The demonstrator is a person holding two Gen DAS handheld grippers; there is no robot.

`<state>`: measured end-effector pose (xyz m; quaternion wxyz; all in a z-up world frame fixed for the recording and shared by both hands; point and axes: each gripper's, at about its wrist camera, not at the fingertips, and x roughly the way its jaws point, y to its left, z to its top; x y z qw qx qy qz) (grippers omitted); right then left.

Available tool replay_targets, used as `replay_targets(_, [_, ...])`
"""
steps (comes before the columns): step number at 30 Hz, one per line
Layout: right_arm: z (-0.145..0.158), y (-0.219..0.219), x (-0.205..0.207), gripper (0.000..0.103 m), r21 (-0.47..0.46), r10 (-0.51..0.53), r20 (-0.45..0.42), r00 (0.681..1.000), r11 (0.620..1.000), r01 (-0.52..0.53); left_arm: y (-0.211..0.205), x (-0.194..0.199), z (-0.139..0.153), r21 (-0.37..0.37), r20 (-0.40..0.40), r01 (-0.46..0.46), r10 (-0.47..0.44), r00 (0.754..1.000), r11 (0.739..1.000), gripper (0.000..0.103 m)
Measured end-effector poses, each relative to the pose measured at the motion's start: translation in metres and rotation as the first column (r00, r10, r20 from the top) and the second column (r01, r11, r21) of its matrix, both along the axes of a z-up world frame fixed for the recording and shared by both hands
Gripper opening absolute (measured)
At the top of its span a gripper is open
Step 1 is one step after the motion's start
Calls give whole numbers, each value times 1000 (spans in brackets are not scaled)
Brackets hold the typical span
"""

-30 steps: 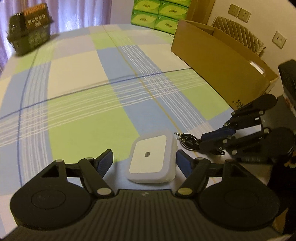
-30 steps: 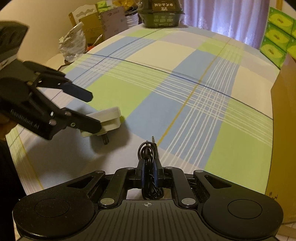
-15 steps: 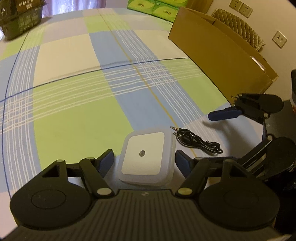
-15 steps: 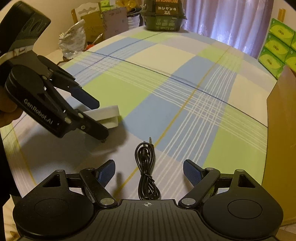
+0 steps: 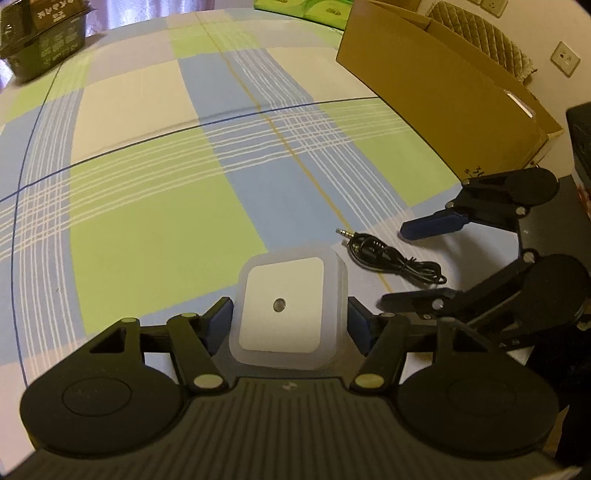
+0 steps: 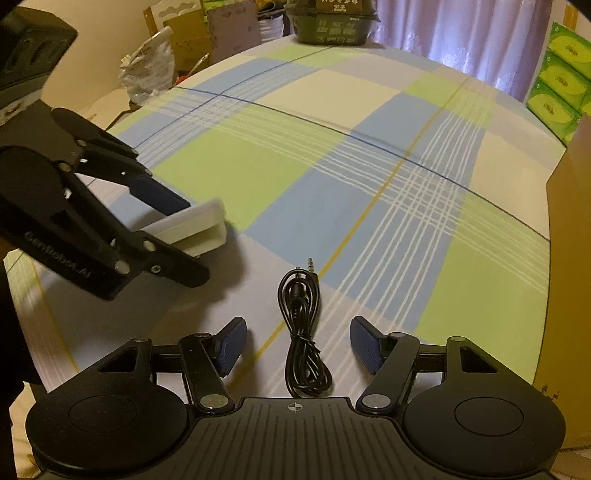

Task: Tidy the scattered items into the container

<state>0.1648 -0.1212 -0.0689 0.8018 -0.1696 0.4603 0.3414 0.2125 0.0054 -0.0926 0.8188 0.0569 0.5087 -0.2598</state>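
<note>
A white square night light (image 5: 284,310) sits between the fingers of my left gripper (image 5: 288,325), which is shut on its sides. The right wrist view shows the night light (image 6: 195,229) held a little above the checked tablecloth in the left gripper (image 6: 194,238). A coiled black audio cable (image 6: 303,332) lies loose on the cloth between the spread fingers of my right gripper (image 6: 299,343), which is open. In the left wrist view the cable (image 5: 391,256) lies just right of the night light, with the right gripper (image 5: 397,264) around it. The brown cardboard box (image 5: 443,92) stands at the right.
The cardboard box wall (image 6: 569,258) runs along the table's right edge. A dark green crate (image 6: 332,18) stands at the far end of the table. Green tissue packs (image 6: 557,85) are stacked behind the box. A plastic bag and clutter (image 6: 147,66) lie beyond the left edge.
My right gripper opened and let the cable drop onto the cloth. My left gripper closed its fingers onto the night light.
</note>
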Motion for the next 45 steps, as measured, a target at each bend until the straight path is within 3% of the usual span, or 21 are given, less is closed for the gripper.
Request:
replay_targets(6, [-2, 3, 0, 53, -2, 9, 10, 1000, 1000, -9, 6, 4, -1, -28, -29, -30, 29, 999, 999, 61])
replay_targets(11, [-2, 4, -1, 23, -9, 6, 24, 1000, 1000, -6, 2, 5, -5, -3, -37, -35, 34, 999, 999, 59])
replay_targets(32, [27, -17, -16, 21, 115, -113, 76, 991, 988, 104, 0, -48, 14, -10, 3, -149, 149, 989, 989, 59])
replay_targets(34, [29, -19, -21, 10, 121, -119, 77, 990, 987, 109, 0, -52, 16, -10, 3, -158, 159, 987, 987, 59])
replay_targets(45, [36, -28, -30, 10, 150, -163, 78, 984, 977, 151, 3, -71, 25, -36, 6, -204, 204, 979, 978, 59])
